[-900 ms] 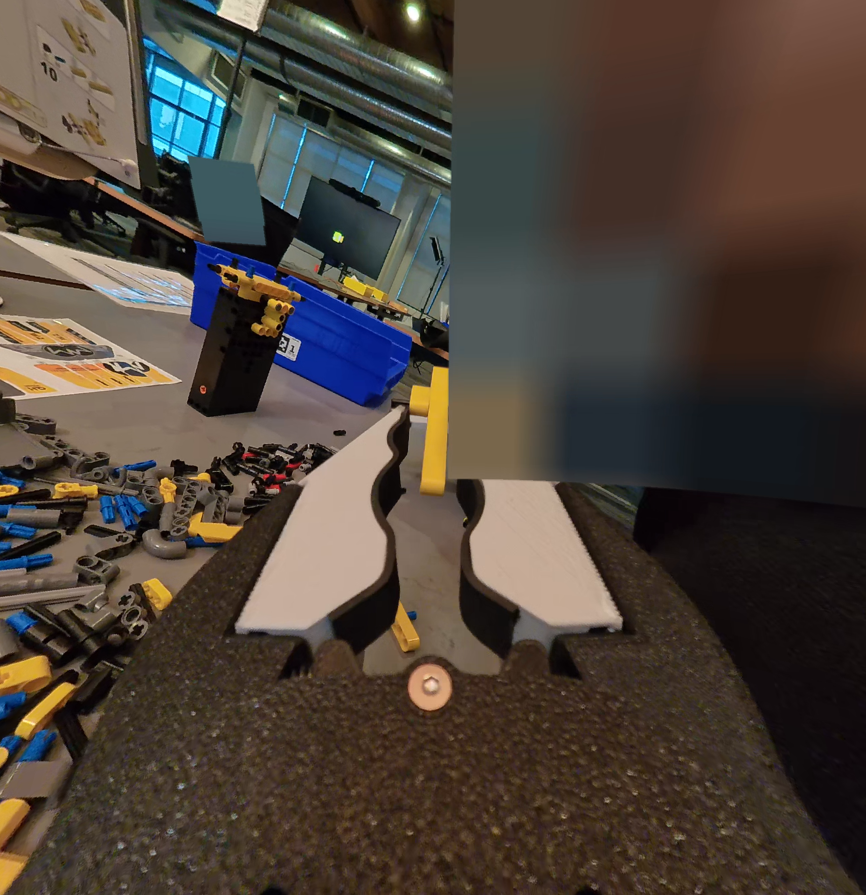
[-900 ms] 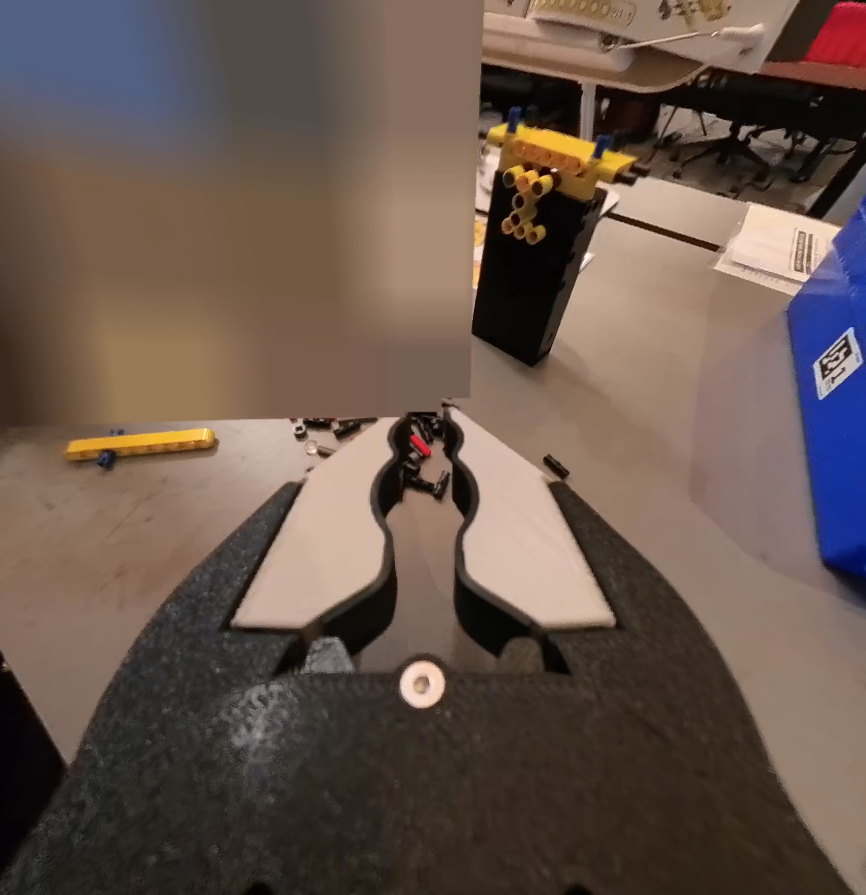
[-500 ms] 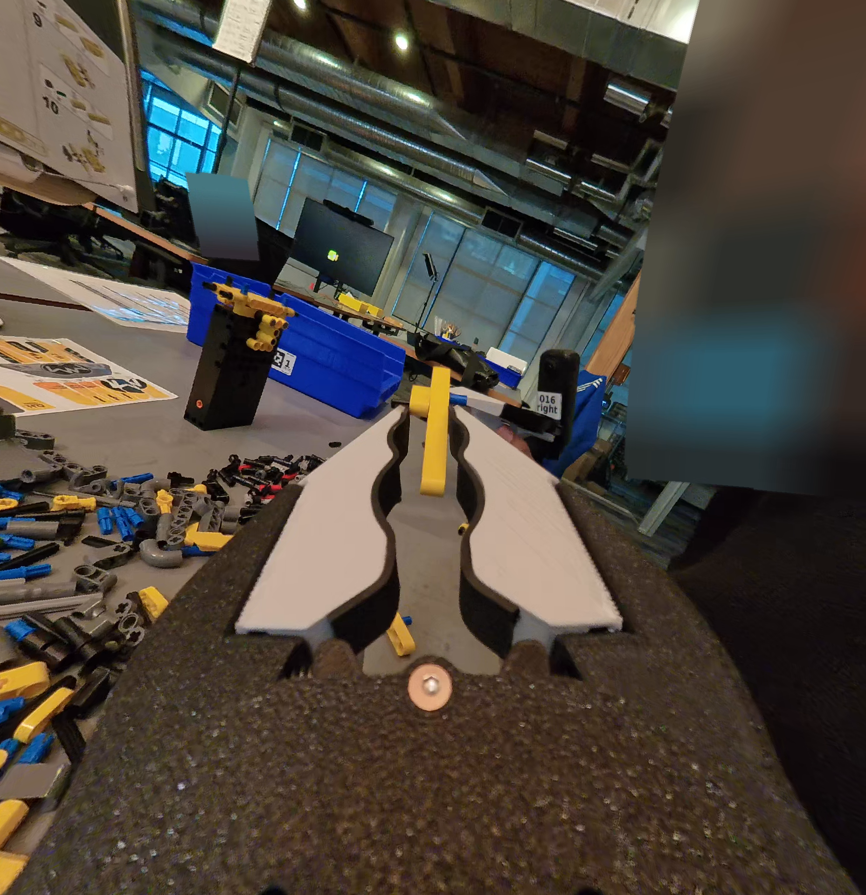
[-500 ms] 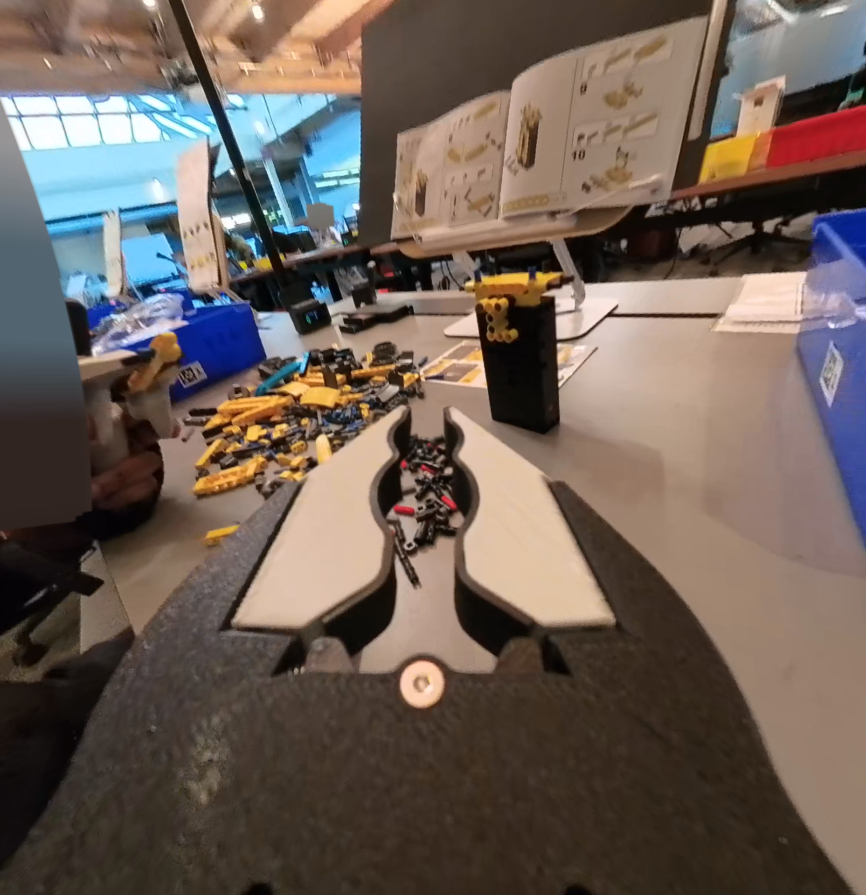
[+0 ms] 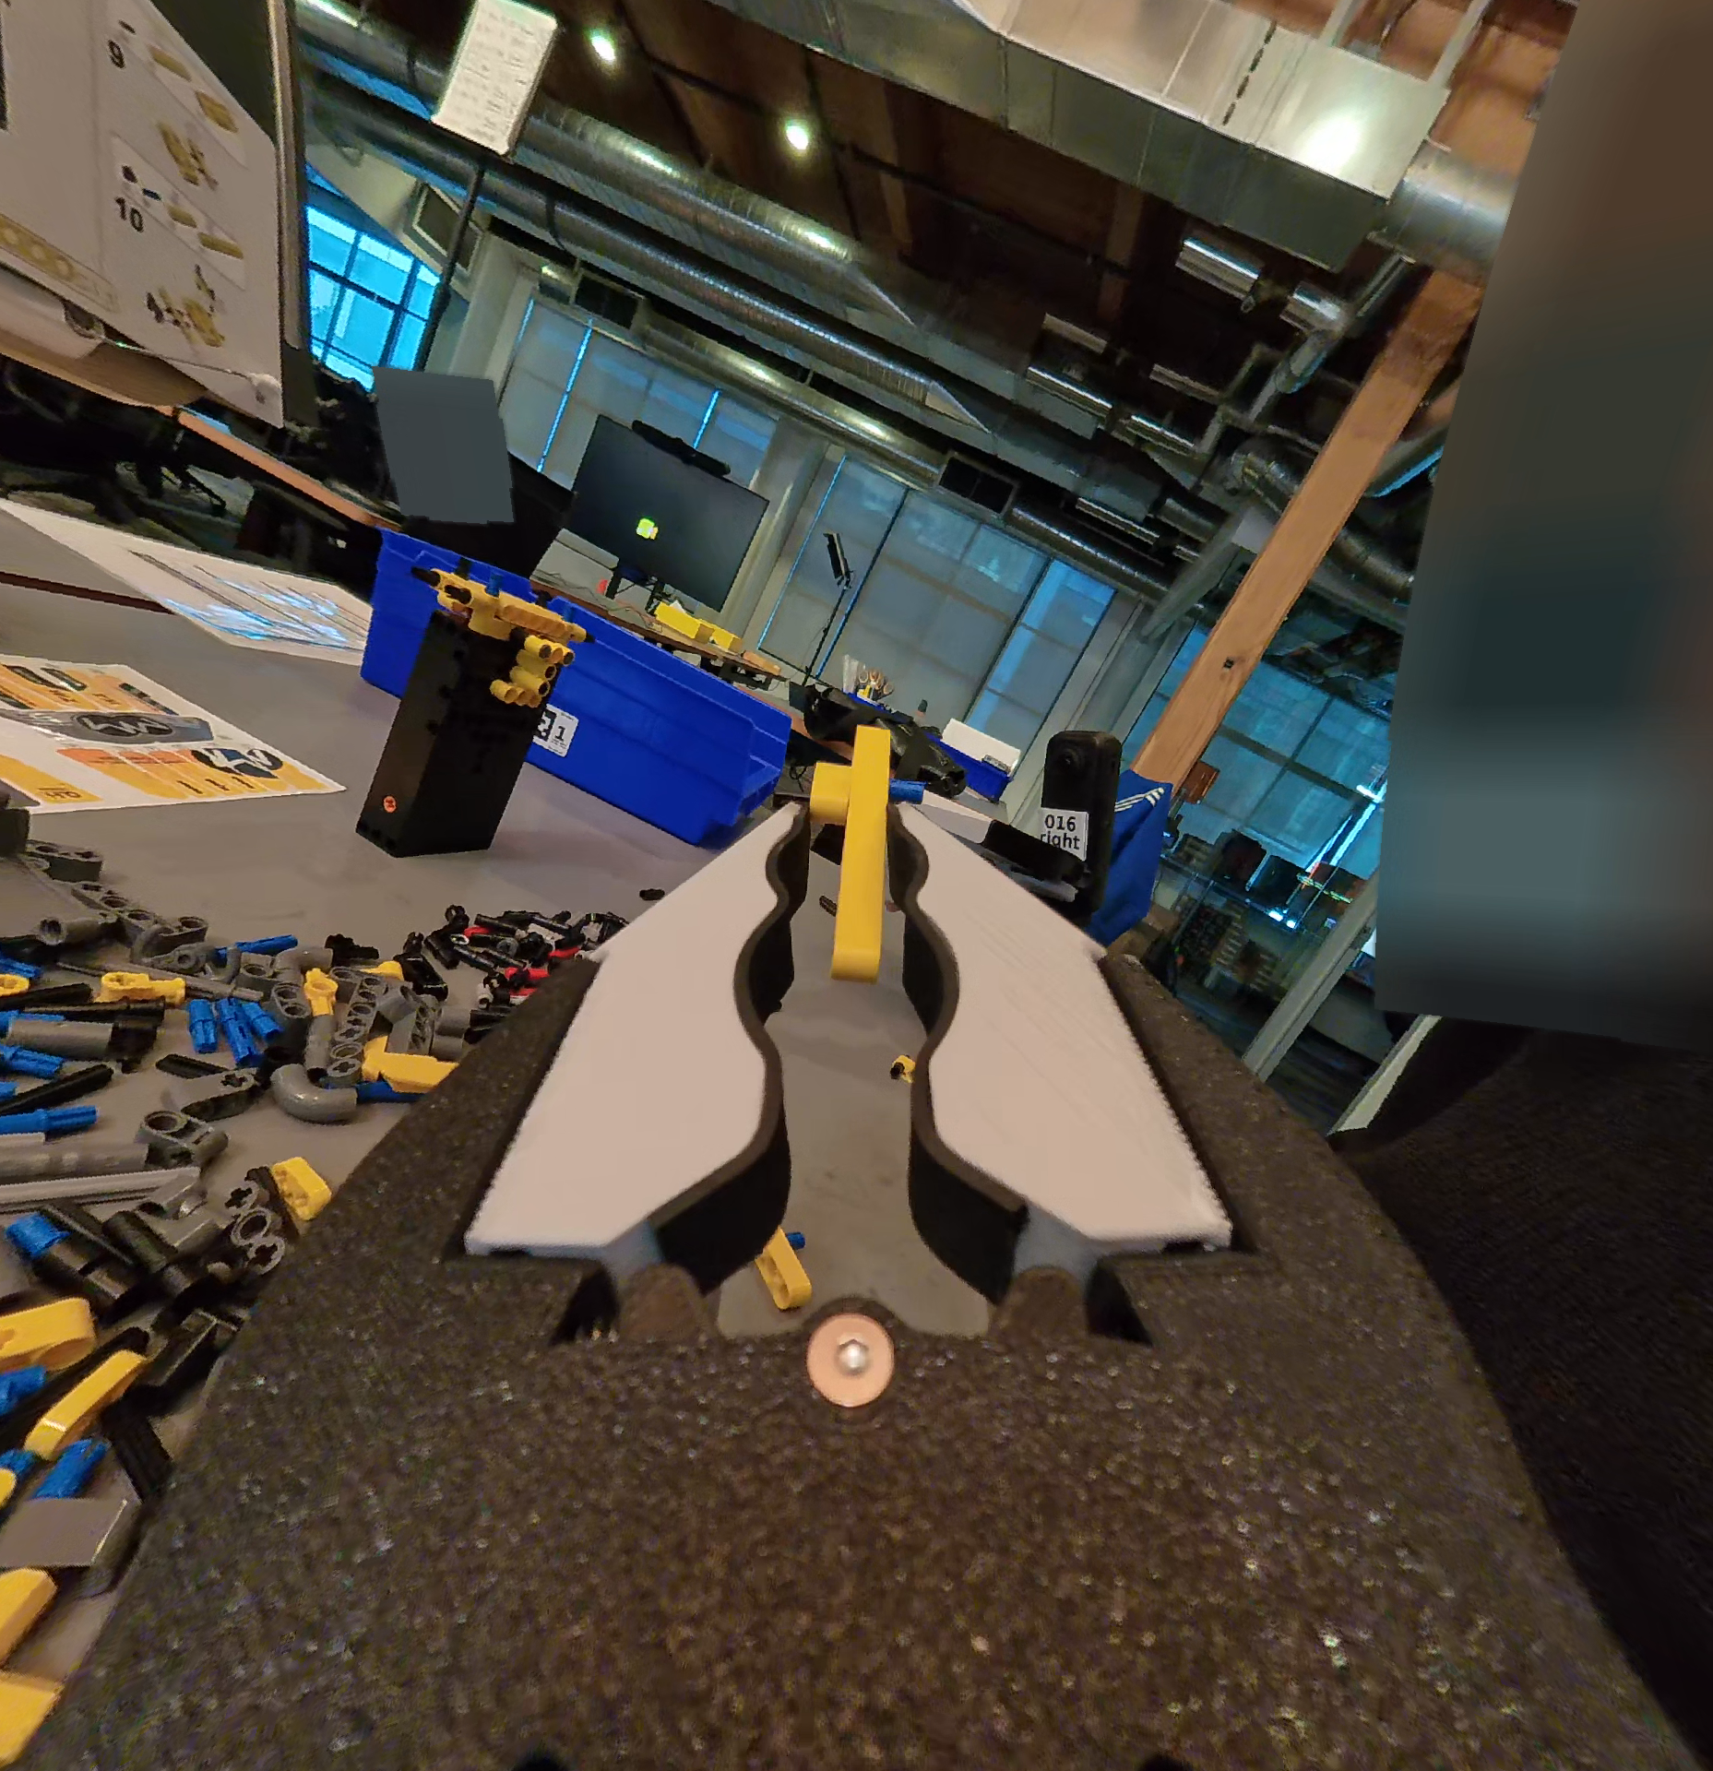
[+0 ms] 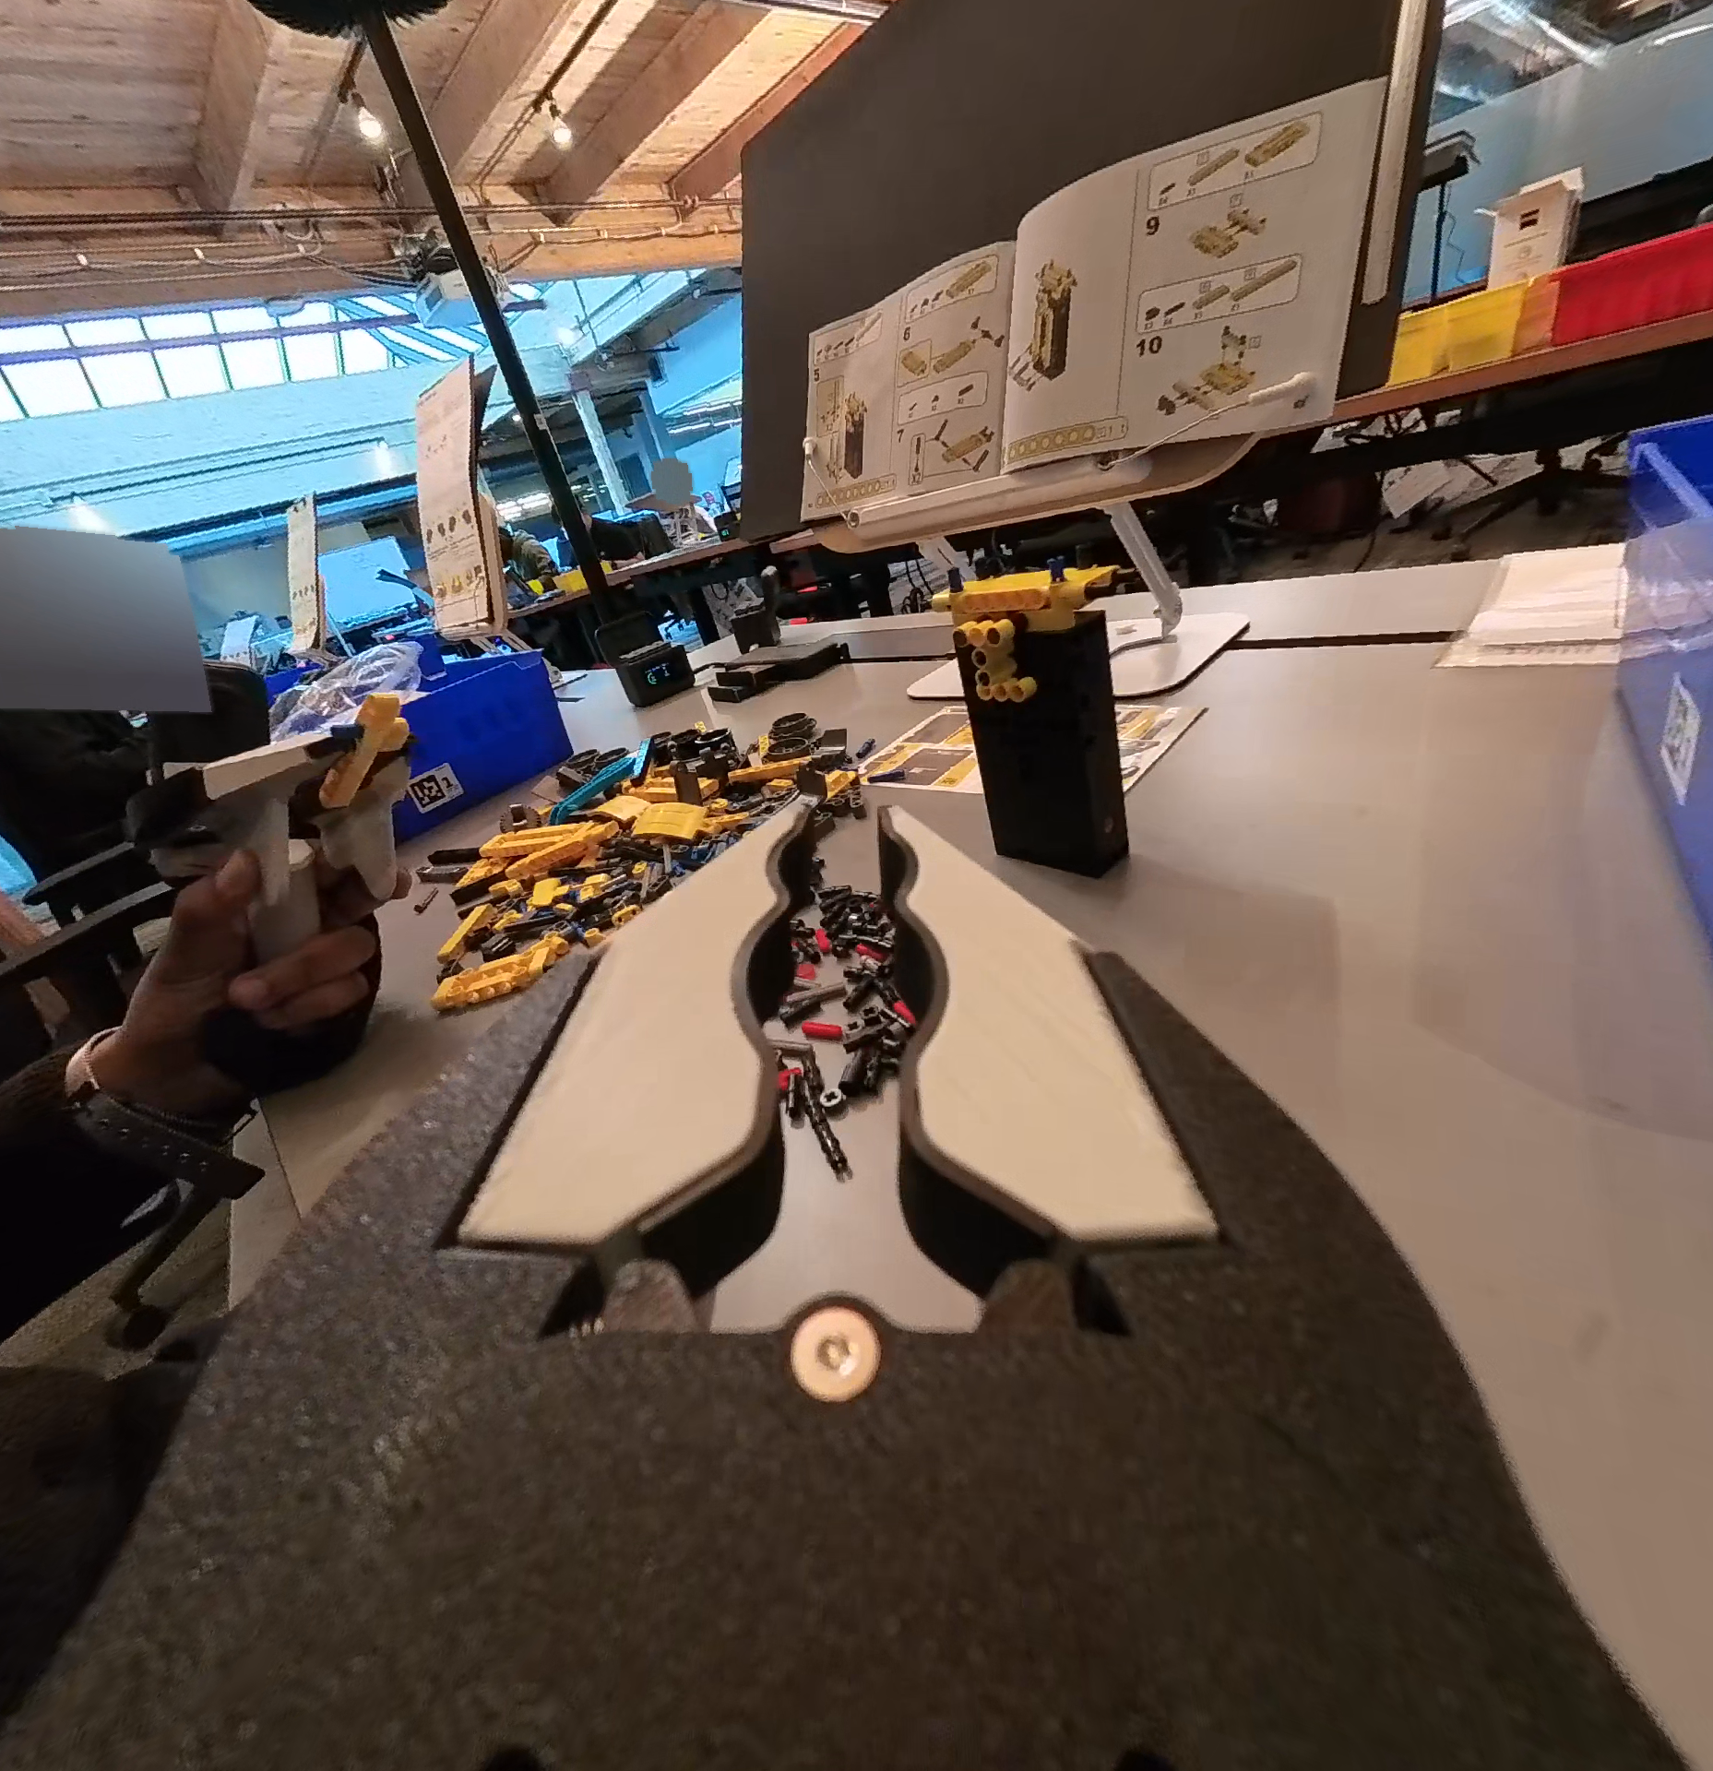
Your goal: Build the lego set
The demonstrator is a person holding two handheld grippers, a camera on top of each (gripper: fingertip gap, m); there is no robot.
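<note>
My left gripper (image 5: 849, 822) is shut on a yellow beam (image 5: 860, 891), which stands upright between the fingertips with a blue pin (image 5: 905, 791) in its top end. I hold it above the table's near edge. It also shows in the right wrist view (image 6: 359, 743), gripped by a hand (image 6: 248, 968). My right gripper (image 6: 846, 815) is shut and empty, with only a thin slit between its tips. It hovers over a scatter of small black and red pins (image 6: 847, 968). A black block tower with a yellow assembly on top (image 6: 1044, 738) stands just beyond it, and shows in the left wrist view too (image 5: 450, 747).
A pile of yellow, grey, blue and black parts (image 5: 191, 1054) (image 6: 641, 843) lies on the grey table (image 6: 1312, 862). Blue bins stand at the right (image 6: 1686, 767) and behind the tower (image 5: 641, 728). An open booklet (image 6: 1073, 335) is on a stand at the back. A printed sheet (image 5: 114, 728) lies flat. Spacing between my two grippers at the tips: around 20 cm.
My right gripper swung up and left from looking down at the table, bringing the parts pile and the left gripper into view. My left gripper tilted up a little, still holding the yellow beam.
</note>
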